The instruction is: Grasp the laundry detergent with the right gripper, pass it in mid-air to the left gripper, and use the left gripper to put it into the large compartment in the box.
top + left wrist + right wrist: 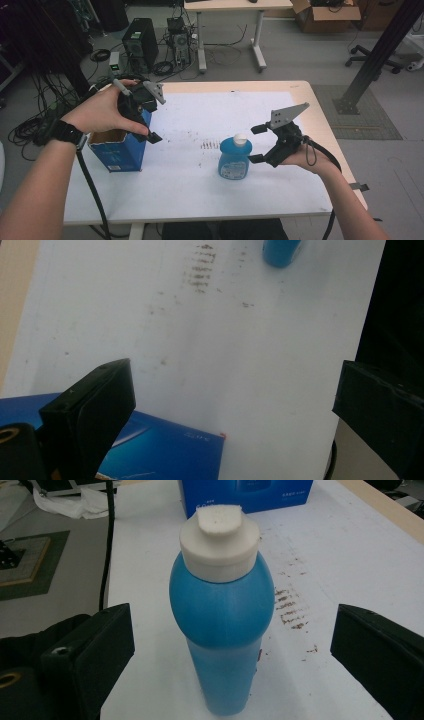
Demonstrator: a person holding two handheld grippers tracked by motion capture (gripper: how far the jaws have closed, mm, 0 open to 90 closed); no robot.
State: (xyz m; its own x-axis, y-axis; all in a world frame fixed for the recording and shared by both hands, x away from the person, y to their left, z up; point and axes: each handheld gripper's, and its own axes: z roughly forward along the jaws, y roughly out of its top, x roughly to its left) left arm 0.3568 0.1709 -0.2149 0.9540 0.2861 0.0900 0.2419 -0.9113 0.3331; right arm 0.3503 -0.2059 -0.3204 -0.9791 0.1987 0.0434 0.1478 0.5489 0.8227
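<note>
Matt plastic bottle (pixel 221 630), glossy cardboard box (pixel 117 150)

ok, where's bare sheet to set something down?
Free: the near strip in front of the bottle and box, and the far half behind them. Between them lies a narrower, stained gap. Crowded: the left gripper over the box, the right gripper beside the bottle.

Black watch (pixel 67 132) strapped on left wrist, forearms bare. Left gripper (pixel 145 117) and right gripper (pixel 265 142): black bodies, blocky black jaws, grey three-cornered plates with screw holes, black cables trailing.
</note>
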